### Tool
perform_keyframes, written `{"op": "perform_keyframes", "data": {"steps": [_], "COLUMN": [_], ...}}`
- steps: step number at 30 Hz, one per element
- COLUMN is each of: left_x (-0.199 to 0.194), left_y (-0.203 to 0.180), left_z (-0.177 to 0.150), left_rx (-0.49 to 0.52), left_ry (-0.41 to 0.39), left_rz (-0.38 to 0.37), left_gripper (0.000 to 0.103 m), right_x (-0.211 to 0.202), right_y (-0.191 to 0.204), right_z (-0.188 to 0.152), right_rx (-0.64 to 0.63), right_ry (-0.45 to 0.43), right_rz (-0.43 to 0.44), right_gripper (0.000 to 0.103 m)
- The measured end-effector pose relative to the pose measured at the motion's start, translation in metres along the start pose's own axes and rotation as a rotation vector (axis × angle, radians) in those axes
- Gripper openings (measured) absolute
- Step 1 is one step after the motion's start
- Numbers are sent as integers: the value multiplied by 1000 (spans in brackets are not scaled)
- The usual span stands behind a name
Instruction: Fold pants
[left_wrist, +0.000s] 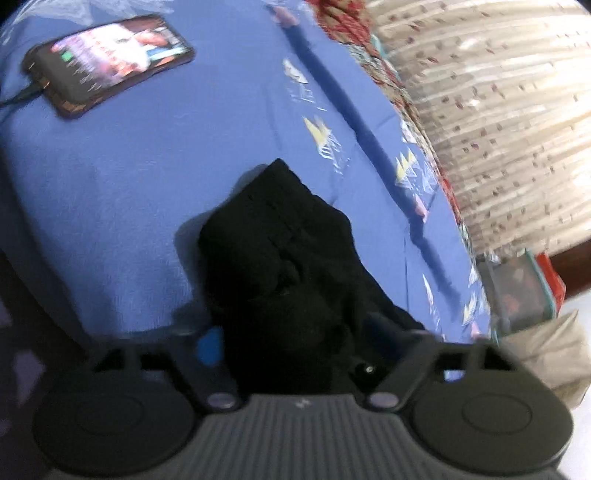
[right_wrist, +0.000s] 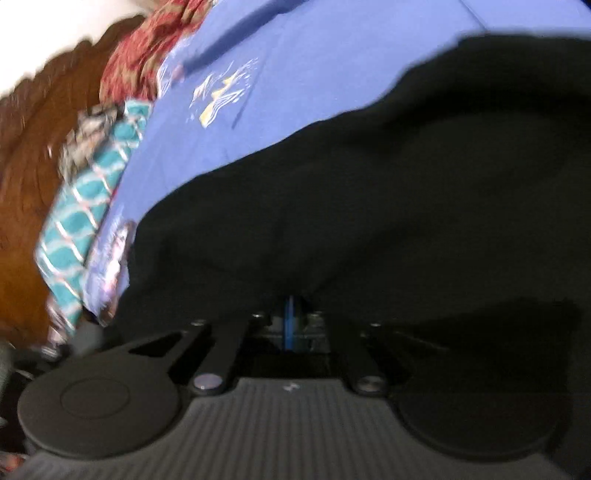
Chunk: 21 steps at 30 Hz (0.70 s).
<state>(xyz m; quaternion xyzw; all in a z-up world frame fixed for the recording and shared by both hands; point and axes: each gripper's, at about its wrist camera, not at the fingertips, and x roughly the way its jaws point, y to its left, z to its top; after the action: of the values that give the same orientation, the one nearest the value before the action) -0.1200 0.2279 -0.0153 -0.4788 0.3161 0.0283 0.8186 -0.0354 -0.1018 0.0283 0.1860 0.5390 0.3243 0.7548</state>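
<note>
The black pants (left_wrist: 284, 251) lie bunched on a blue bedsheet (left_wrist: 129, 192). In the left wrist view the cloth runs back between the fingers of my left gripper (left_wrist: 291, 343), which is shut on it; a blue pad (left_wrist: 210, 347) shows at its left side. In the right wrist view the pants (right_wrist: 388, 192) fill most of the frame and drape over my right gripper (right_wrist: 291, 314), which is shut on the fabric; its fingertips are hidden under the cloth. Both views are motion-blurred.
A phone (left_wrist: 107, 62) with a lit screen and a cable lies on the sheet at the far left. A beige patterned curtain (left_wrist: 498, 110) hangs beyond the bed's right edge. Red patterned cloth (right_wrist: 147, 48), teal checked fabric (right_wrist: 85, 206) and a wooden headboard (right_wrist: 33, 158) lie left.
</note>
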Motion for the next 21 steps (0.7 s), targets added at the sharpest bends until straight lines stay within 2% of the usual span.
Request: {"op": "perform_keyframes", "data": {"steps": [1, 2, 7, 12, 13, 14, 17, 21], "left_x": [0, -4, -20, -17, -13, -9, 9, 50], "left_y": [-1, -1, -19, -66, -78, -94, -134, -174], "left_z": [0, -1, -5, -12, -12, -15, -31, -68], "left_rx": [13, 13, 72, 233, 274, 331, 498, 690], "left_ry": [3, 2, -29, -55, -53, -45, -7, 111], "left_rz": [-10, -24, -33, -33, -41, -50, -73, -96], "left_gripper": [39, 34, 27, 26, 26, 26, 26, 26], "right_x": [-3, -5, -12, -15, -17, -21, -53, -111], "right_y": [-3, -5, -7, -1, 1, 0, -17, -48], "right_z": [0, 0, -11, -14, -13, -12, -9, -6], "right_rx": [17, 29, 46, 42, 41, 48, 82, 128], "right_ry": [6, 11, -6, -6, -11, -27, -147, -314], "right_rz": [12, 23, 45, 50, 54, 58, 74, 63], "right_gripper": [0, 0, 0, 1, 5, 9, 9, 10]}}
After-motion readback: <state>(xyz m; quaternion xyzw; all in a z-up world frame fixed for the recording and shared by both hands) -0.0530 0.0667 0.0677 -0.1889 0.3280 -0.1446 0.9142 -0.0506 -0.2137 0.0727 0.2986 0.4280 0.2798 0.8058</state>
